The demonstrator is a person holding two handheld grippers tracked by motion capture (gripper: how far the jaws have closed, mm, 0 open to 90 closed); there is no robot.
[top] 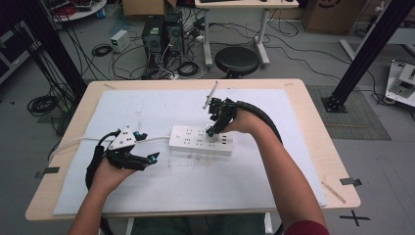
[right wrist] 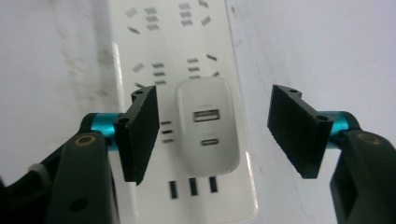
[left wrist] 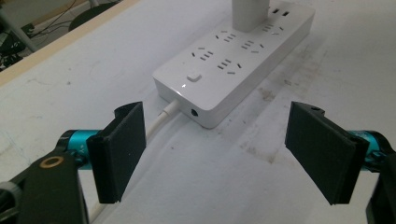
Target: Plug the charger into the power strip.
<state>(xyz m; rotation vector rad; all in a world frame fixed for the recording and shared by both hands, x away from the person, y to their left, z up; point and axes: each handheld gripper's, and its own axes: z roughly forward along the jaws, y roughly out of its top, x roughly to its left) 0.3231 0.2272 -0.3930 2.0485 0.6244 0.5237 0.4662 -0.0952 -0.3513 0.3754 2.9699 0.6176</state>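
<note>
A white power strip [top: 195, 141] lies across the middle of the white mat, its cord [top: 156, 140] leading off to the left. A white USB charger [right wrist: 208, 126] sits plugged into the strip [right wrist: 159, 42]. My right gripper [right wrist: 219, 133] hovers over it, open, one jaw on each side of the charger and not touching it. In the high view the right gripper [top: 211, 130] points down at the strip's middle. My left gripper [top: 153, 158] rests open on the mat left of the strip. Ahead of the left gripper [left wrist: 223, 154] are the strip's switch end [left wrist: 194, 77] and the charger [left wrist: 250, 14].
The white mat [top: 274, 176] covers most of a wooden table [top: 313, 122]. A black stool [top: 237, 60] stands beyond the far edge, with computers and tangled cables on the floor behind. A black frame post [top: 364, 54] rises at the right.
</note>
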